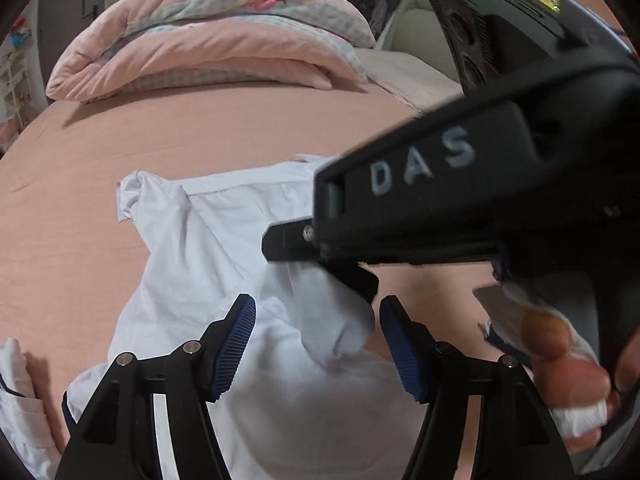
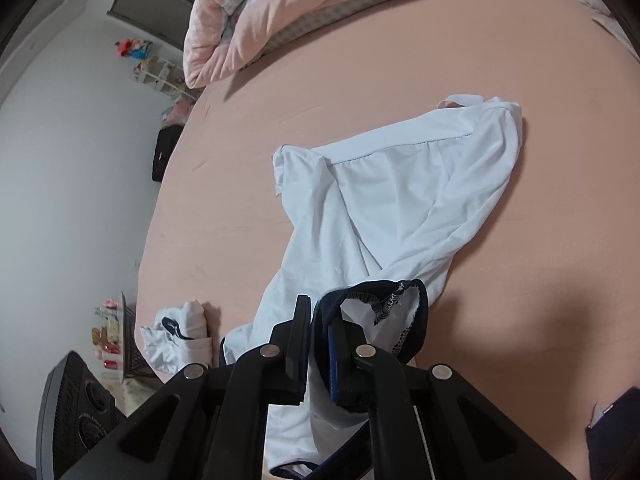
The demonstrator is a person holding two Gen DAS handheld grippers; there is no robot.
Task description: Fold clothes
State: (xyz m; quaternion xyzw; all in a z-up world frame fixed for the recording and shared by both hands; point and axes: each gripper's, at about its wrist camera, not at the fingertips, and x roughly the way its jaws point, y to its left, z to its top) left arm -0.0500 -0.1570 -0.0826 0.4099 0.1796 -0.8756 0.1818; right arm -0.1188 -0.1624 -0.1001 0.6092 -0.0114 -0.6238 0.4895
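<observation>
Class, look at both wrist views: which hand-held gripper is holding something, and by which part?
The right hand-held gripper is shut on the white shirt, pinching its dark-trimmed edge. The left hand-held gripper is open above the shirt, holding nothing.

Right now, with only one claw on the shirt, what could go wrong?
1. The right claw pinches only the navy-trimmed edge of the white shirt; a sharp pull might slip it free.
2. The left claw is open right beneath the right one, so closing could knock them together.
3. The shirt lies bunched on the pink sheet, so folding now may trap creases.
</observation>
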